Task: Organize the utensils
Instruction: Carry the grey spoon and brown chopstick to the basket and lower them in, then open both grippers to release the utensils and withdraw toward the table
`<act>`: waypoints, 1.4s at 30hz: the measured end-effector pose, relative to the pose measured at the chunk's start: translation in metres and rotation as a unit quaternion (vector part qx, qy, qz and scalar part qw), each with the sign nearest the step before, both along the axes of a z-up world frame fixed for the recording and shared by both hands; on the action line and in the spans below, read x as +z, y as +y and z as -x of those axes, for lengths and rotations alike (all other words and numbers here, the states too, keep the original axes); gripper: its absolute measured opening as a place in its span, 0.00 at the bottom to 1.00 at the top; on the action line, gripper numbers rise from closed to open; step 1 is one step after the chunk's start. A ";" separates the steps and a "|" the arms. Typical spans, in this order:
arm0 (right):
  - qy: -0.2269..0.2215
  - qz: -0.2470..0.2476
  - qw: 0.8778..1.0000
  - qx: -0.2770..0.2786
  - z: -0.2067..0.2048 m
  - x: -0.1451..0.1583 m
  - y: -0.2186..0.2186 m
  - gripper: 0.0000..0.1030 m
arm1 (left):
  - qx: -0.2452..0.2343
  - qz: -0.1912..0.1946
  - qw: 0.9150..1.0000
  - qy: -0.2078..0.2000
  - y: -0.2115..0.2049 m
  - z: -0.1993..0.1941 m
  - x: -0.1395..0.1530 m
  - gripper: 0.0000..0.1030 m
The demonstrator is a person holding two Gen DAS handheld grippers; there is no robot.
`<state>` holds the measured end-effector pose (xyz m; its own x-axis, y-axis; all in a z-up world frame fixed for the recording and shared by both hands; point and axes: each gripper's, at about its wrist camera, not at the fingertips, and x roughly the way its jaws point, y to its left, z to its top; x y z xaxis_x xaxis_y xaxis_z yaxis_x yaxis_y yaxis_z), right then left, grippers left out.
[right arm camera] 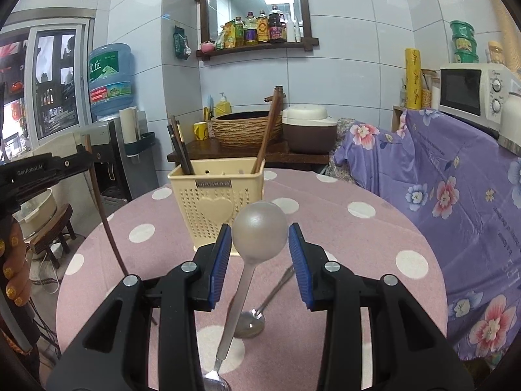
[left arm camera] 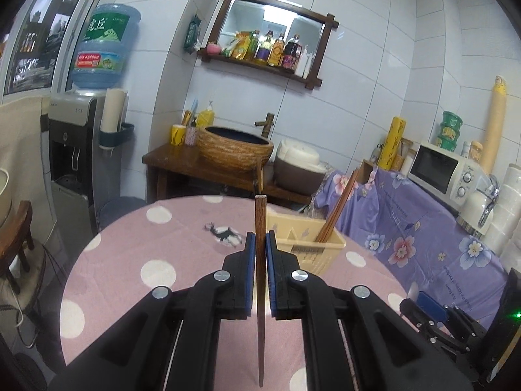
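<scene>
One chopstick (left arm camera: 260, 260) clamped; two spoons (right arm camera: 250, 322) lying.

Plenty of open table (right arm camera: 374, 238) right of the caddy (right arm camera: 216, 202), but blocked dead ahead by ladle (right arm camera: 260, 233) and spoons (right arm camera: 250, 321).

Brown chopstick (left arm camera: 260, 260) upright; spoons (right arm camera: 257, 238) near cream holder (right arm camera: 216, 202).

A pink tablecloth with white polka dots (right arm camera: 374, 238) is lying under the cream perforated plastic utensil basket (right arm camera: 216, 195); a purple floral cloth (right arm camera: 456, 195) is showing beside it.
</scene>
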<state>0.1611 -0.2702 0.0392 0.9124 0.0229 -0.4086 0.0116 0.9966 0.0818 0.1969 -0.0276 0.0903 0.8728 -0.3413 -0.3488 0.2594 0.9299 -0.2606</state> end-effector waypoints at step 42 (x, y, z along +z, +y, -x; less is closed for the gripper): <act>-0.008 0.062 0.998 -0.022 -0.163 -0.014 0.029 0.57 | 0.022 -0.025 0.999 0.016 -0.043 -0.118 -0.033 0.11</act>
<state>0.3242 -0.2414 0.0254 0.9176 -0.0674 -0.3918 0.0558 0.9976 -0.0409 0.3145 -0.0705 0.0572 0.8751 -0.2835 -0.3923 0.2097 0.9526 -0.2204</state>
